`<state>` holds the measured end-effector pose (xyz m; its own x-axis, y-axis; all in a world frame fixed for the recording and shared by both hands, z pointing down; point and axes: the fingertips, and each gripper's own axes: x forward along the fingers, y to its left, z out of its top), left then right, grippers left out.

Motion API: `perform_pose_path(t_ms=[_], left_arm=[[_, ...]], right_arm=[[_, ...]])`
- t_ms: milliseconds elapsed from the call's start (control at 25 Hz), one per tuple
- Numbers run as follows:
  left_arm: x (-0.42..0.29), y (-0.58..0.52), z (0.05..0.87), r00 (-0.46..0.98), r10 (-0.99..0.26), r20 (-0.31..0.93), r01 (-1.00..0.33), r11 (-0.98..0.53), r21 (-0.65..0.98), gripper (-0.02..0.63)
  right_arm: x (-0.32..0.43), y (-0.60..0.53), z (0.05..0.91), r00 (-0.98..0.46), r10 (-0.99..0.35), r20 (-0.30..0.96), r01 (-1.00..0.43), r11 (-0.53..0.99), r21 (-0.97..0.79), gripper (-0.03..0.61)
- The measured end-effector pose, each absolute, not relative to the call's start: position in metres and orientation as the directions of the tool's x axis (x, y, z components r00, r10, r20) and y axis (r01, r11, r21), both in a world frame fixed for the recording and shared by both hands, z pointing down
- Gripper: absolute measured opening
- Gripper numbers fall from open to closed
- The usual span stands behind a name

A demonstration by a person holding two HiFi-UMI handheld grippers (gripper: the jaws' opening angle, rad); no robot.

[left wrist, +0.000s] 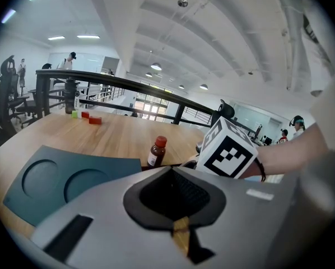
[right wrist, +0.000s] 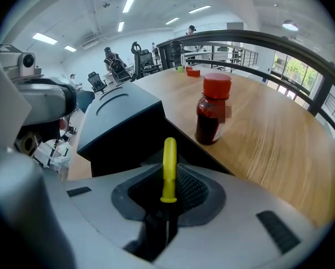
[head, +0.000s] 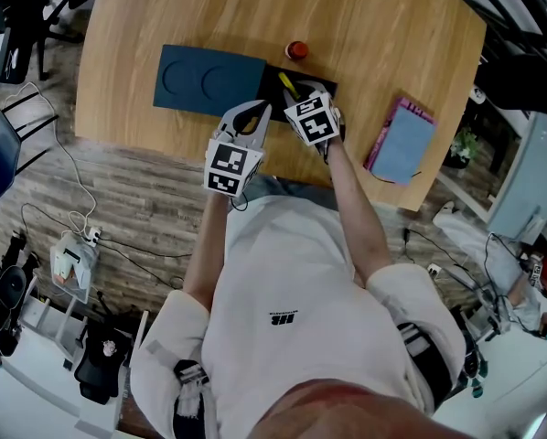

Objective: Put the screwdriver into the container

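Observation:
The screwdriver (right wrist: 168,167) has a yellow handle and a dark shaft, and my right gripper (right wrist: 167,175) is shut on it, handle pointing away. In the head view the yellow handle (head: 288,85) hangs over the black container (head: 275,79), with the right gripper (head: 301,99) at the container's near edge. The container's dark wall (right wrist: 117,150) lies just below the handle. My left gripper (head: 258,111) hovers beside it to the left, jaws together and holding nothing. In the left gripper view, the left gripper (left wrist: 172,171) looks toward the right gripper's marker cube (left wrist: 229,150).
A dark teal lid (head: 209,80) with two round recesses lies left of the container. A brown bottle with a red cap (head: 296,50) stands just behind it. A pink and blue notebook (head: 402,140) lies at the table's right. Small coloured blocks (left wrist: 89,117) sit far back.

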<state>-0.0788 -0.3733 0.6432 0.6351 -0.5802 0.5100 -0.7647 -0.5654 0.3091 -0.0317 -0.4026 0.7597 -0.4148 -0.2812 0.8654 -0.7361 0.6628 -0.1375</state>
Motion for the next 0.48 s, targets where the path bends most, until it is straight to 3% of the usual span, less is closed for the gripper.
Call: perform_pose_path(t_ms=[480], left_arm=[[-0.0867,-0.3687,0.6346,0.629,-0.598,0.497,-0.772,-0.556,0.308,0.011]], right_arm=[[-0.0348,-0.4003,0.7549,-0.413,-0.303,0.859,-0.755,0.641,-0.137,0.101]])
